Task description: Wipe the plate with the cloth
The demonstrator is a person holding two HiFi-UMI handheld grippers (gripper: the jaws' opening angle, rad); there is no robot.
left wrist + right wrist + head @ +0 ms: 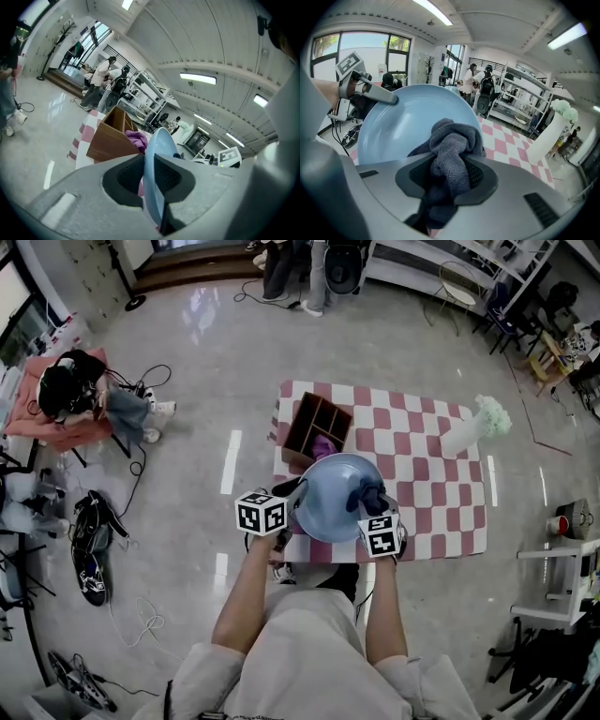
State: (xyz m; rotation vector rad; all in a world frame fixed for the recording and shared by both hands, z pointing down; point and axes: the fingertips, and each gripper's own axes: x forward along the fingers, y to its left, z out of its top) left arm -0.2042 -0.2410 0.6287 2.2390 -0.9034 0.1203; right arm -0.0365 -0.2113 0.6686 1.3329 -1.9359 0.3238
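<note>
- Glossy grey floor all round; a pink-and-white checked tabletop (441, 493) lies just ahead of you.
- Left gripper (152, 176): your jaws are clamped on the left rim of the pale blue plate (157, 154), which shows edge-on between them.
- Right gripper (450, 178): your jaws are closed on a bunched dark grey cloth (452, 145), which sits against the right part of the plate's hollow.
- Plate: held up between your two grippers over the near edge of the tabletop, tilted, with its hollow facing the right gripper.
- Wooden divided box (314, 426): on the far-left part of the tabletop, just beyond the plate; purple fabric (324, 446) lies in its near compartment.
- White vase (464, 435) with pale flowers: on the far-right part of the tabletop, well apart from the plate.
- Background: metal shelving and standing people (480, 89) at the far side.
</note>
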